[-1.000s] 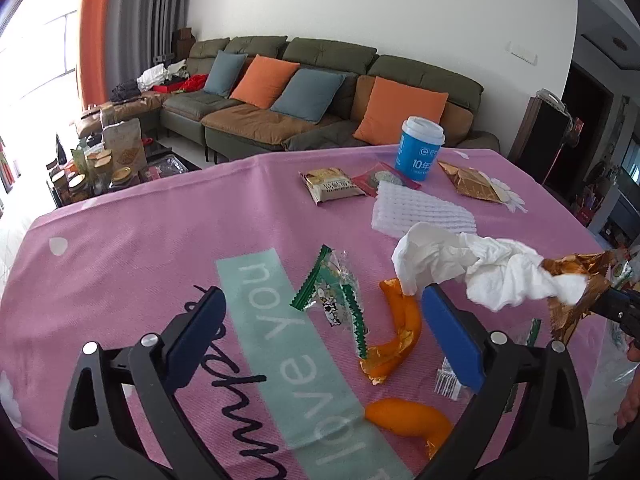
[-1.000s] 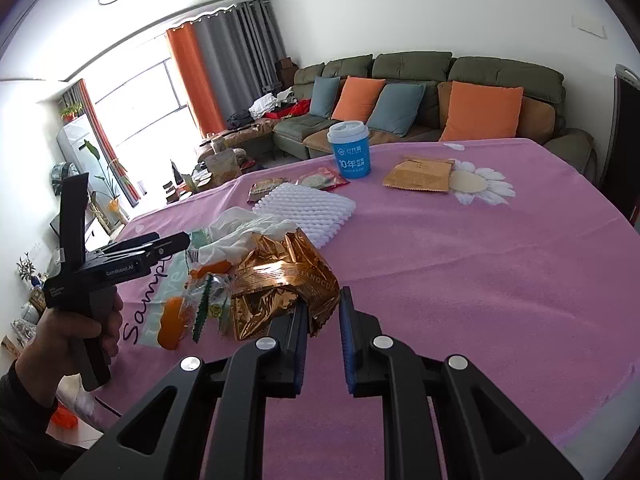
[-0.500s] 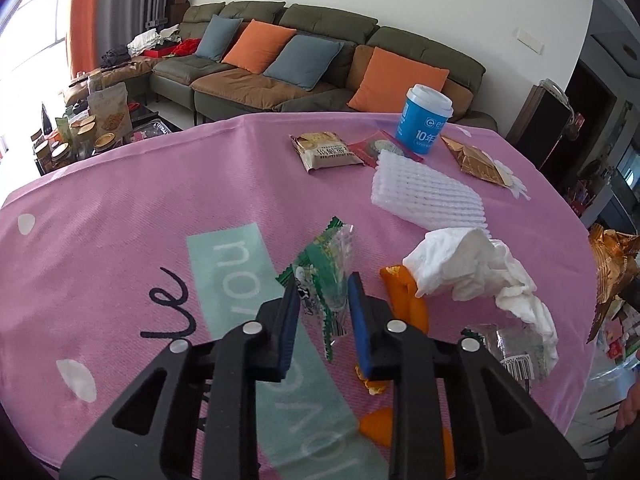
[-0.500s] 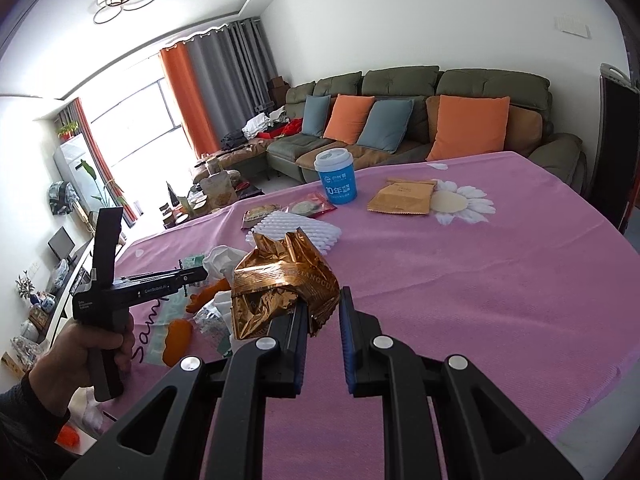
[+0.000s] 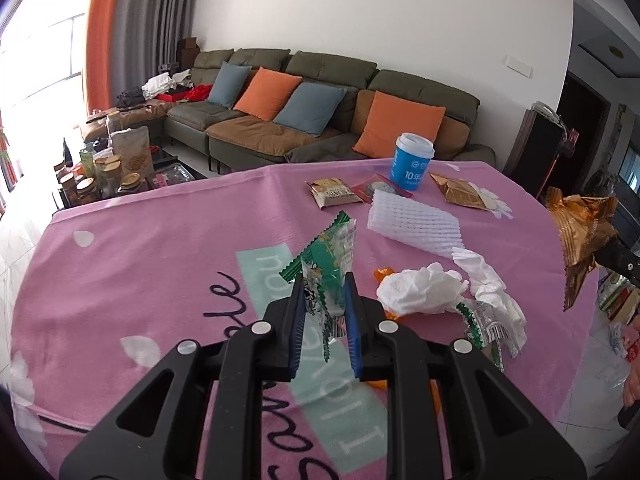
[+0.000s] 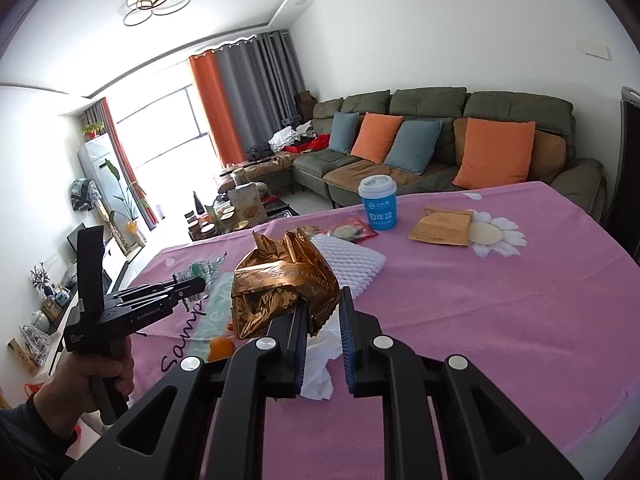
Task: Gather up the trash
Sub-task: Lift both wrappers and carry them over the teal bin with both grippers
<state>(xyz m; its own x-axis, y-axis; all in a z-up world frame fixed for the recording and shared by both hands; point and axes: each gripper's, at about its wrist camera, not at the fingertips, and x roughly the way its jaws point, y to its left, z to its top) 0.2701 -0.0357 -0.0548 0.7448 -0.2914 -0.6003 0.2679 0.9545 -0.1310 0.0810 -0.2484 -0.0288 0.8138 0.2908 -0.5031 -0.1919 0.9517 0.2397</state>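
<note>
My left gripper [image 5: 325, 280] has a green-and-clear snack wrapper [image 5: 334, 248] between its blue pads. The jaws are closing and pinch the wrapper, which stands up above the pink tablecloth [image 5: 160, 240]. In the right wrist view my right gripper [image 6: 324, 300] is shut on a crumpled gold foil wrapper [image 6: 280, 280], held above the table. The same foil wrapper [image 5: 580, 224] shows at the right edge of the left wrist view. A person's hand holds the left gripper [image 6: 200, 284] at the table's left side.
On the cloth lie a crumpled white tissue [image 5: 424, 292], another green wrapper [image 5: 484, 324], orange peel [image 5: 382, 274], a white foam net [image 5: 412, 224], a blue paper cup [image 5: 412, 162], a snack packet [image 5: 334, 192] and a flat gold packet [image 5: 460, 192]. A sofa stands behind the table.
My left gripper went from wide open to closed on the green wrapper and lifted it off the cloth. The right gripper rose a little with the gold wrapper.
</note>
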